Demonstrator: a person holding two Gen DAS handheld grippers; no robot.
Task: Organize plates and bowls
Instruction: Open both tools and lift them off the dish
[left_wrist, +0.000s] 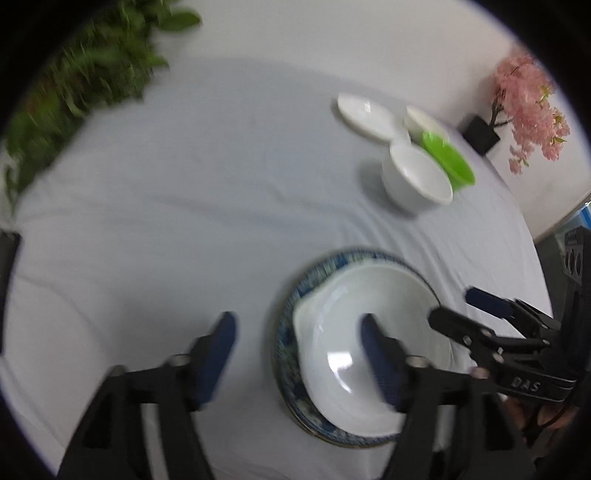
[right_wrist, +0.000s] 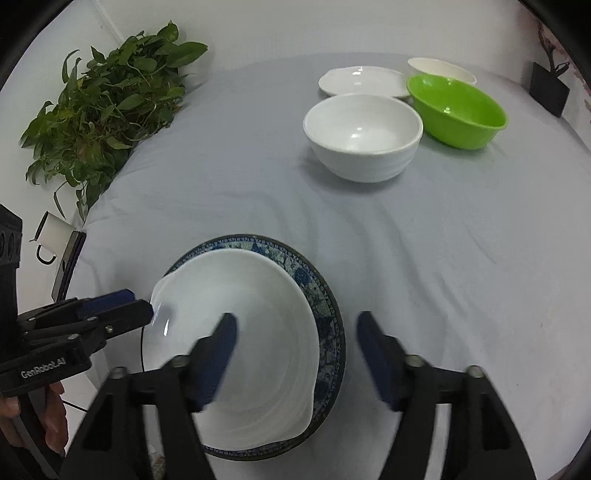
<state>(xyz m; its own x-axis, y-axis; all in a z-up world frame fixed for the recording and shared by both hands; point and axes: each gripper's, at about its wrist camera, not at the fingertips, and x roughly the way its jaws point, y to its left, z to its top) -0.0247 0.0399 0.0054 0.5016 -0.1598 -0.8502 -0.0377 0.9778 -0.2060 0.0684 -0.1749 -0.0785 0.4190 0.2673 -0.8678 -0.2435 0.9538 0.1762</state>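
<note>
- Left gripper (left_wrist: 297, 354) and right gripper (right_wrist: 295, 354): jaws apart, holding nothing.
- Glossy white scalloped plate (right_wrist: 258, 332) sits off-centre on blue patterned plate (right_wrist: 317, 295); a nudge could slide it off.

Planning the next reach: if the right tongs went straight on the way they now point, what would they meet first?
Probably the right rim of the blue patterned plate, just beside the white dish resting on it. The right tongs are open, straddling that edge. Depth is hard to judge here; slightly further right they would meet the tablecloth.
</note>
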